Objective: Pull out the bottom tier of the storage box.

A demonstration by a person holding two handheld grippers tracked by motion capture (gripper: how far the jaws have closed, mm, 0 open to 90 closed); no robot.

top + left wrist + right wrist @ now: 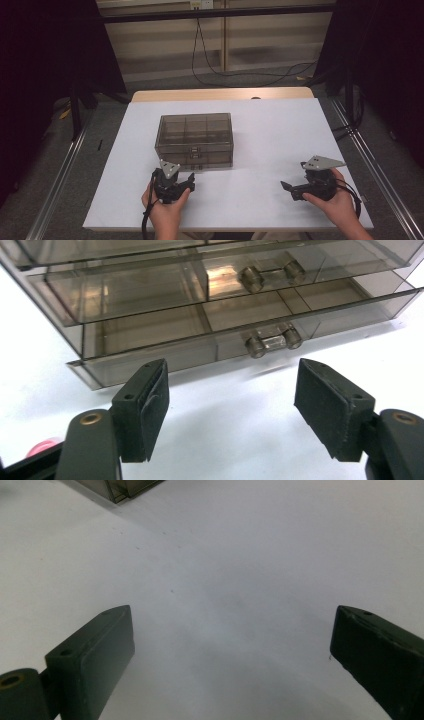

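Facing the drawer box [196, 141] from its front, your left gripper [181, 186] is the nearer tool; its jaws stand spread and hold nothing. In the left gripper view the bottom drawer handle [273, 340] lies straight ahead of the gap between the jaws, its long axis running side to side, parallel to the drawer front. The upper drawer handle [273, 275] sits above it. The box rests mid-table [280, 130], drawers apparently closed. Your right gripper [295, 190] is well apart to the right, jaws also spread and empty. Judged from this, a handle pull falls to the left hand.
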